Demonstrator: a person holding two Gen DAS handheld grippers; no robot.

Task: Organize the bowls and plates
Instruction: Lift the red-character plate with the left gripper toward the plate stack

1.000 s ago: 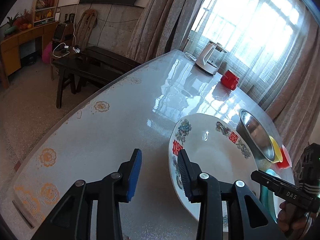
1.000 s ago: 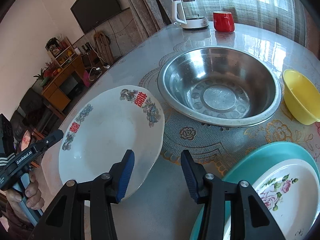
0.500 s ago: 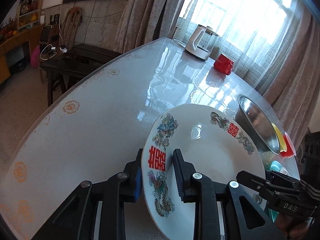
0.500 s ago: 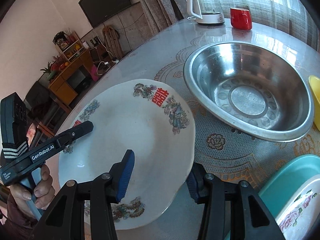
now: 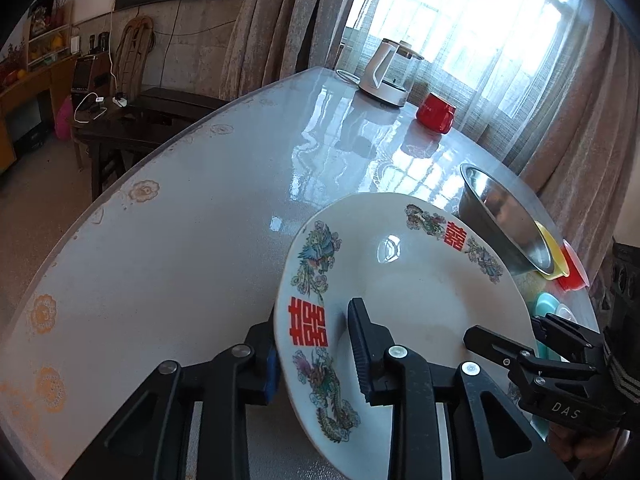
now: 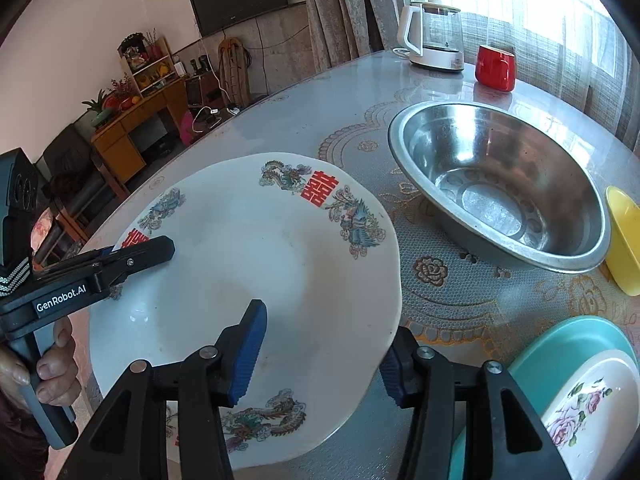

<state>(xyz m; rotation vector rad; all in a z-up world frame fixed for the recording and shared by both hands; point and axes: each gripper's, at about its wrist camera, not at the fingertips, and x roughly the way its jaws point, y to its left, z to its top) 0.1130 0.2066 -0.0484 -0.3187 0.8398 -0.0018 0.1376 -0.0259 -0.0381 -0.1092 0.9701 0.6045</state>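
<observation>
The left gripper (image 5: 316,354) straddles the near-left rim of the large white ceramic plate with red double-happiness characters and phoenix motifs (image 5: 404,288); one blue-padded finger sits under the rim and the other above it, and they look pressed onto the porcelain, pinching it. The right gripper (image 6: 324,356) takes the opposite edge of that same plate (image 6: 256,264), one finger over the inside face and the other beyond the rim, with some gap showing, so I cannot tell whether it truly clamps. Judging from its edge against the glossy round table with the patterned lace cover (image 5: 168,240), the plate appears tilted, lifted at the left-hand side.

From the right gripper outward, just to its right lies the teal oval dish (image 6: 560,344) with a rose-printed white plate (image 6: 592,396) nested in it, the likely stacking spot. Farther ahead stands the wide stainless steel basin (image 6: 500,184), and beside it a yellow bowl (image 6: 624,240). So the move probably runs rightward, and the right hand is nearer the destination, the left trailing.
</observation>
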